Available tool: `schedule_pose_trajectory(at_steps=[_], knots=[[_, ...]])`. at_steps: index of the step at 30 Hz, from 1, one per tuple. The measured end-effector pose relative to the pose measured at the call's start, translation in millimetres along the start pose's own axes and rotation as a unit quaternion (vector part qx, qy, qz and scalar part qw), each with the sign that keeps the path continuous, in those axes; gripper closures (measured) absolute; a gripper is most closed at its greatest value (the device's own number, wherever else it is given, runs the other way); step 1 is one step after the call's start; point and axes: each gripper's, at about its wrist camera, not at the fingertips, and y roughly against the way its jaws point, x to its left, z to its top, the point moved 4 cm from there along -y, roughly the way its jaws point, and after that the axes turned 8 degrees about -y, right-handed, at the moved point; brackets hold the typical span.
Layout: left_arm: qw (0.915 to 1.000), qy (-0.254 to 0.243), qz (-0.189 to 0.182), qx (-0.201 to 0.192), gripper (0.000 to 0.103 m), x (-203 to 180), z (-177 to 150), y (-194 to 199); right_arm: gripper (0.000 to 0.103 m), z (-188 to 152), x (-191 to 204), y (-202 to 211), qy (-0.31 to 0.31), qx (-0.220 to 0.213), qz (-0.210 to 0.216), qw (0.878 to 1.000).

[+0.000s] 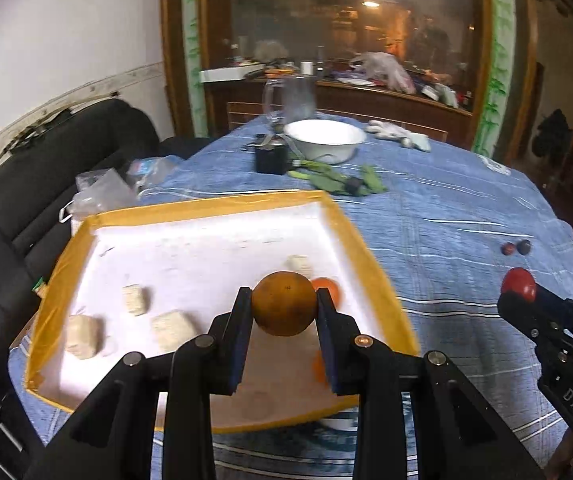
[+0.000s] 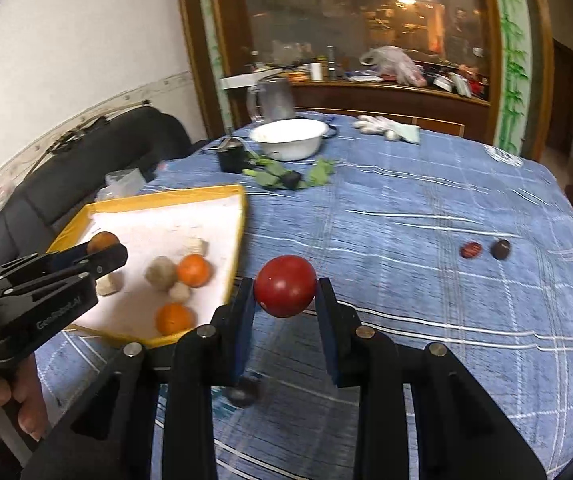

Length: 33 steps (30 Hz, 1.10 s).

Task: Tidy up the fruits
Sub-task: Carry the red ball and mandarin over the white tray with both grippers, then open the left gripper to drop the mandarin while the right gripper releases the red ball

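Fruit fills both our grippers: our left gripper point(image 1: 284, 304) clamps a brownish orange point(image 1: 283, 303) above the yellow-edged tray point(image 1: 350, 228), our right gripper point(image 2: 285, 292) clamps a red apple point(image 2: 285, 291) over the blue tablecloth point(image 2: 426, 208). Only the right view shows two oranges point(image 2: 193, 270) lying fully visible in the tray and our bare hand point(image 2: 4, 400) gripping the left handle.

A round brownish-orange fruit point(image 1: 284, 304) hangs over the yellow-edged tray point(image 1: 370, 256), pinched on both sides. A shiny red fruit point(image 2: 285, 291) is pinched too, up over the blue cloth beside the tray. Two small orange fruits point(image 2: 193, 270) lie in the tray. Two little dark fruits point(image 2: 485, 249) sit far off on the cloth.
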Motion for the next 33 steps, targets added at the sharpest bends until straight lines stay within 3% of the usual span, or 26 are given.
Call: schedule_pose_trajectory(at_steps=[15, 33], knots=[[0.9961, 0.051, 0.071, 0.015, 0.073, 79, -9, -7, 0.07, 3, 75, -31, 0.06, 0.024, 0.051, 0.997], [0.9914, 0.082, 0.097, 0.031, 0.073, 124, -9, -25, 0.07, 12, 110, -69, 0.082, 0.046, 0.056, 0.994]])
